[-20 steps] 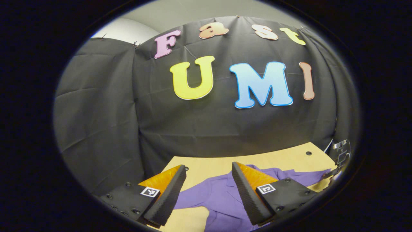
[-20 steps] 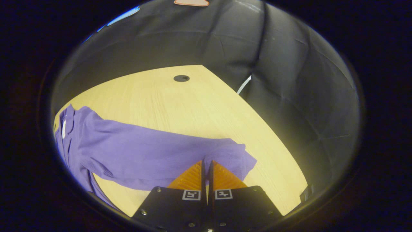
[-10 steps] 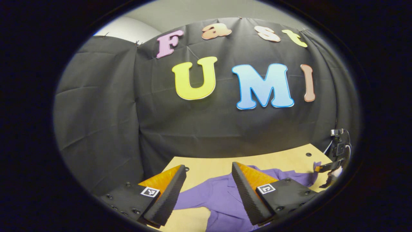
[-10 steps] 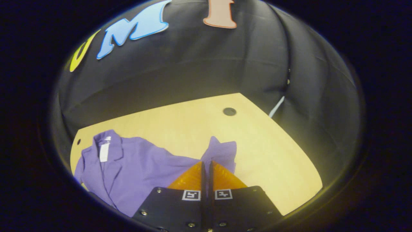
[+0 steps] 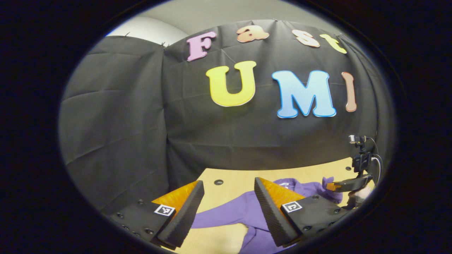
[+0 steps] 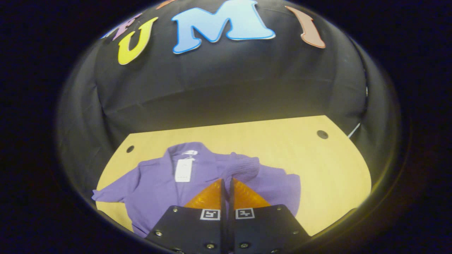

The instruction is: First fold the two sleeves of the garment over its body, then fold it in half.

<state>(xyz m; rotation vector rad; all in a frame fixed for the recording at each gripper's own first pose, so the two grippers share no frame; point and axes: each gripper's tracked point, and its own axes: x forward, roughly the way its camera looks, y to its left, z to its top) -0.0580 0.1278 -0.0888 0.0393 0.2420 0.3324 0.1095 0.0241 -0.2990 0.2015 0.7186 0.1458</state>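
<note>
A: Left gripper view. Left gripper (image 5: 226,208) has its jaws wide apart, nothing between them, held above the near left part of the table (image 5: 233,178). The purple garment (image 5: 243,211) lies just beyond and below the fingertips. Its left sleeve (image 5: 215,218) runs out flat toward the left.

B: And the other tool?

A: Right gripper (image 5: 344,185) sits at the far right of that view, over the garment's right side, with purple cloth bunched at its tip.

B: Right gripper view?

A: Right gripper (image 6: 226,190) has jaws together, clamped on the right sleeve (image 6: 243,167). The cuff is lifted and carried over the body, near the collar and its white tag (image 6: 183,169). The garment (image 6: 159,183) lies collar far, hem near. Left sleeve (image 6: 113,188) is spread out to the left on the table (image 6: 328,169).

B: Judgement for the next move?

A: Right sleeve looks nearly over the body; a release should lay it there. The left sleeve's long axis runs left-right, and the left gripper is the nearer one.
</note>
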